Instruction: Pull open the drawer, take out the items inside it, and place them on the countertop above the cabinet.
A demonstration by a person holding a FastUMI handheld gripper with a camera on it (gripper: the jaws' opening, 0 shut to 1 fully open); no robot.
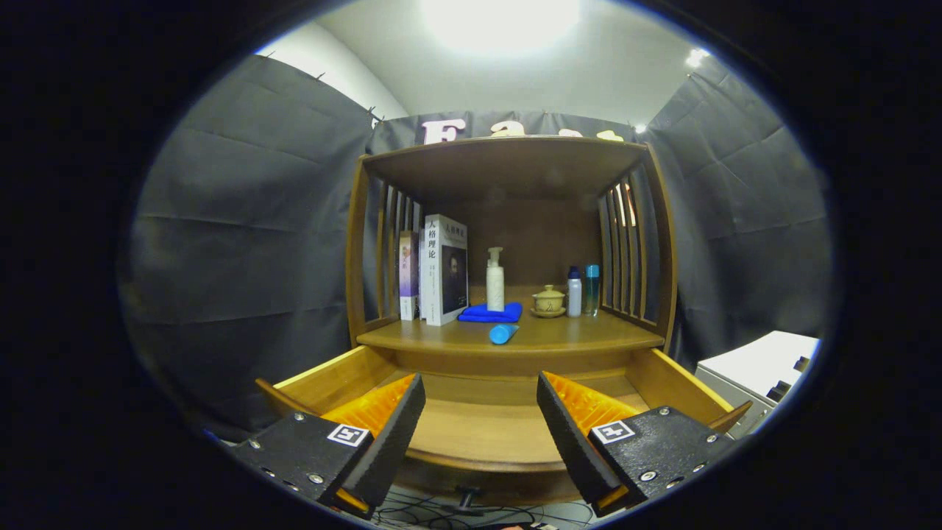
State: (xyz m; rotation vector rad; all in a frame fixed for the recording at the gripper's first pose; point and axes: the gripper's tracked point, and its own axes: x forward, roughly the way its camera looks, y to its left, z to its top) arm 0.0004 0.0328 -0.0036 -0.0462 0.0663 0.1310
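The books [434, 271] stood upright at the left end of the countertop [567, 335], against the slatted side of the cabinet [508, 165]; behind the front book, only a thin strip of a second spine showed, and how many stood there was hard to tell. Right of them a blue cloth [489, 314] lay folded flat, with a white pump bottle [495, 280] standing at its back edge. Just ahead of the cloth, near the counter's front edge, a small blue cylinder [503, 333] lay on its side; what it was could not be made out. Further right sat a small lidded cup [549, 300] on a saucer, then a white bottle [574, 292] and a taller blue bottle [592, 289] beside the right slats.

Below the countertop the drawer [331, 377] was pulled out, its pale wooden floor bare where visible, though the fingers covered both of its near corners and its handle was partly hidden under the front edge.

The gripper [480, 414] was held level over the drawer's front, its fingers spread wide apart with nothing between them, the left finger [390, 434] over the drawer's left part and the right over its right part.

A white box stood off to the right, cut off.
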